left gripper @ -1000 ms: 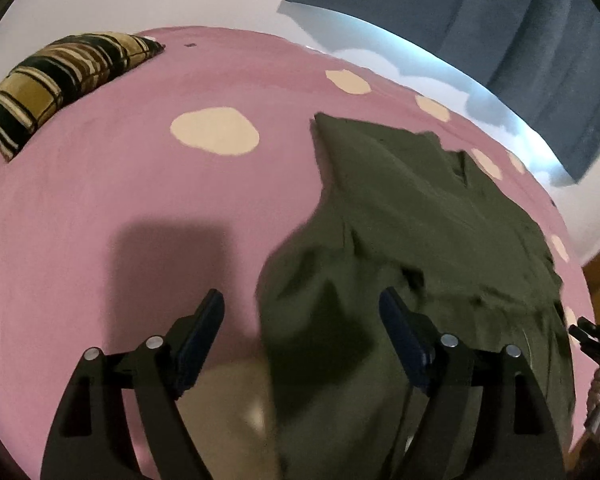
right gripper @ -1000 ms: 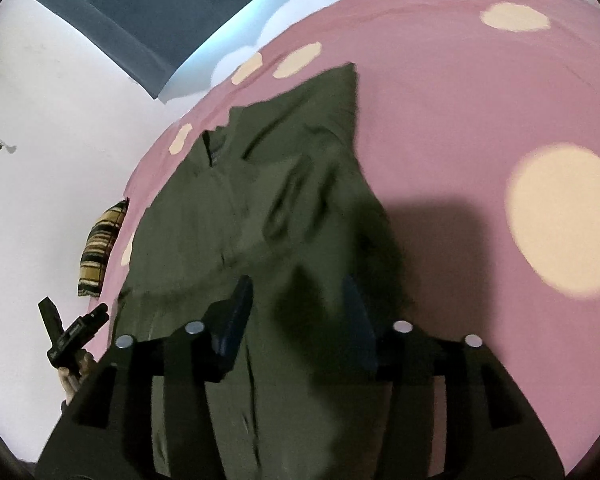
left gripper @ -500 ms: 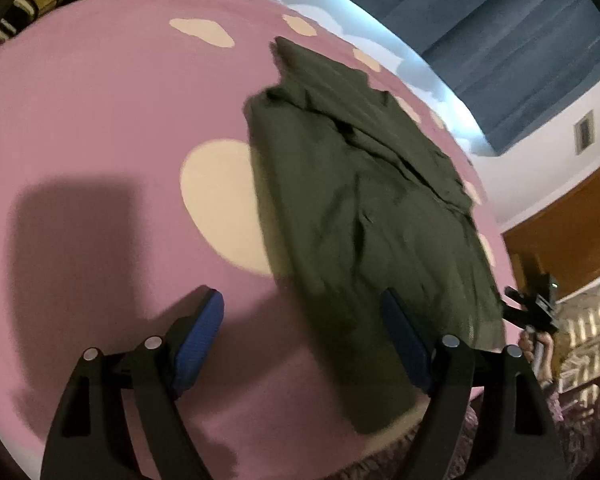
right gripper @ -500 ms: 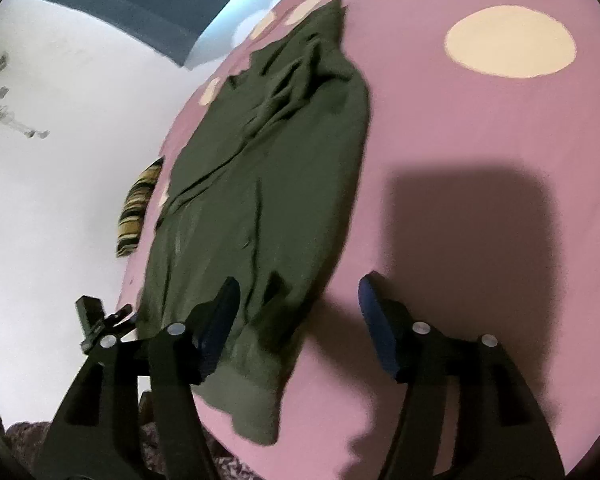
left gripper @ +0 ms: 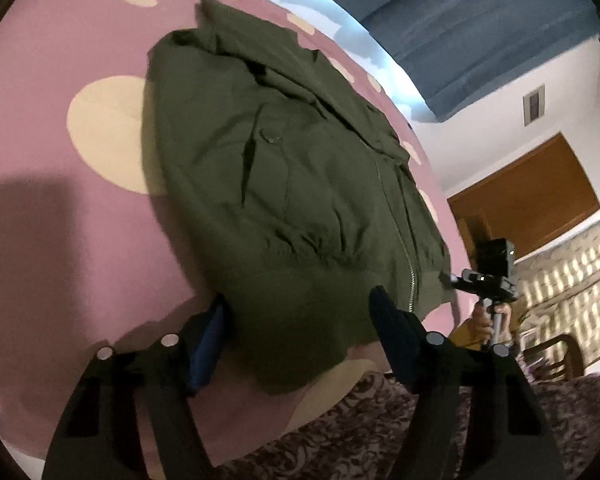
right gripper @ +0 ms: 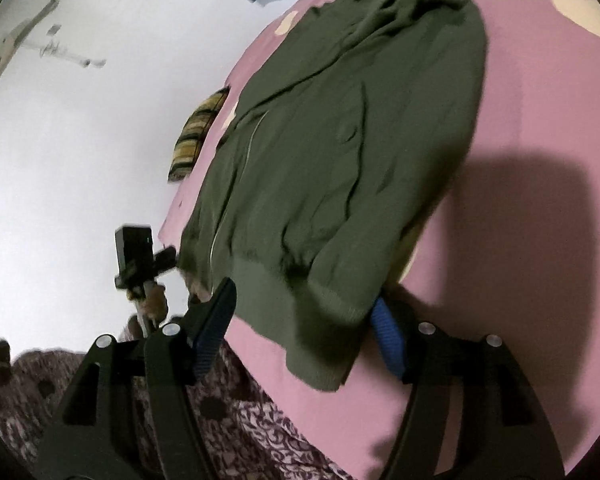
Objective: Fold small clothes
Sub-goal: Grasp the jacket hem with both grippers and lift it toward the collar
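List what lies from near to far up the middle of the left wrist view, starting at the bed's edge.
Patterned maroon bedcover → pink spotted sheet → ribbed hem of the olive jacket → chest pocket button → jacket collar → blue curtain.

Matt olive cloth jacket (left gripper: 292, 184), ribbed hem

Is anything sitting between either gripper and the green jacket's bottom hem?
Nothing visible. The green jacket lies flat on the pink bedspread, its ribbed hem already between the fingers of both the left gripper, whose jaws are closing, and the right gripper, whose jaws are opening. Neither has clamped yet.
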A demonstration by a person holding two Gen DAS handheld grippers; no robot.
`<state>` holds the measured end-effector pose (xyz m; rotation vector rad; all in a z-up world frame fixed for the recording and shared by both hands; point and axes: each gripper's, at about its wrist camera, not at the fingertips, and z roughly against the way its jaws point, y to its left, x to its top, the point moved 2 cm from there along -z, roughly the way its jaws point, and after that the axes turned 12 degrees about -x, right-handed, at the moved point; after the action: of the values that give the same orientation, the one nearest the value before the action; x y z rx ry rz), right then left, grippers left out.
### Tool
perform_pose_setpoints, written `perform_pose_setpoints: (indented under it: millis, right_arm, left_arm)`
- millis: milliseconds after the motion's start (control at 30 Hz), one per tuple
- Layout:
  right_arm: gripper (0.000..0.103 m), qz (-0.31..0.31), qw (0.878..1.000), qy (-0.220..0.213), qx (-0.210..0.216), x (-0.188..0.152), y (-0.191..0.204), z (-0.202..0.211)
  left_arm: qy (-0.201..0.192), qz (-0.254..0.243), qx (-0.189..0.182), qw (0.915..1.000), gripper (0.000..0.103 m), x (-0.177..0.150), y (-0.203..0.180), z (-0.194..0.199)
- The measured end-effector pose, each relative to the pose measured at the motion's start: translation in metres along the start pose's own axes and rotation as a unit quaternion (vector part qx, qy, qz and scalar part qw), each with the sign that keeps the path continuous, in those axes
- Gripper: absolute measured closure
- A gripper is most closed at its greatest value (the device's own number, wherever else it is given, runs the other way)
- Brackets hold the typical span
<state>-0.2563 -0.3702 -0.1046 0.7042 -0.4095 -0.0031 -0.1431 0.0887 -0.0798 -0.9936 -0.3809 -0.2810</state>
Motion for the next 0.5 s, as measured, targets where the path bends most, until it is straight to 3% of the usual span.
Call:
perform_pose_setpoints:
  millis: [67,100,167,200,233,367,500]
  right_arm:
    - [0.038,0.006,1.0,0.004,0.006,-0.003,0.004,-0.001]
    - [0.043,0.009,1.0,0.006,0.006,-0.004,0.005,-0.001]
    - [0.061,0.015,1.0,0.013,-0.008,-0.005,0.009,-0.005]
    - [0.079,0.015,1.0,0.019,-0.016,-0.006,0.009,-0.008]
    - [0.084,0.014,0.999,0.023,-0.021,-0.005,0.005,-0.009]
    - [0.088,0.005,1.0,0.024,-0.016,-0.012,0.001,-0.005]
    - [0.091,-0.021,0.999,0.004,0.035,-0.013,0.001,0.006]
  left_arm:
    - [-0.001,0.005,0.003,1.0,0.046,0.003,0.001,-0.005]
    - [-0.002,0.013,0.007,0.9999,0.05,0.005,0.003,-0.005]
    - [-0.003,0.024,0.015,0.9996,0.068,0.007,0.007,-0.005]
    - [-0.001,0.029,0.015,0.9995,0.071,0.008,0.009,-0.006]
    - [0.003,0.03,0.015,0.9994,0.075,0.008,0.01,-0.006]
    - [0.006,0.012,0.016,0.9998,0.085,0.011,0.0,0.001]
    - [-0.027,0.021,-0.056,0.9979,0.091,0.02,-0.008,0.018]
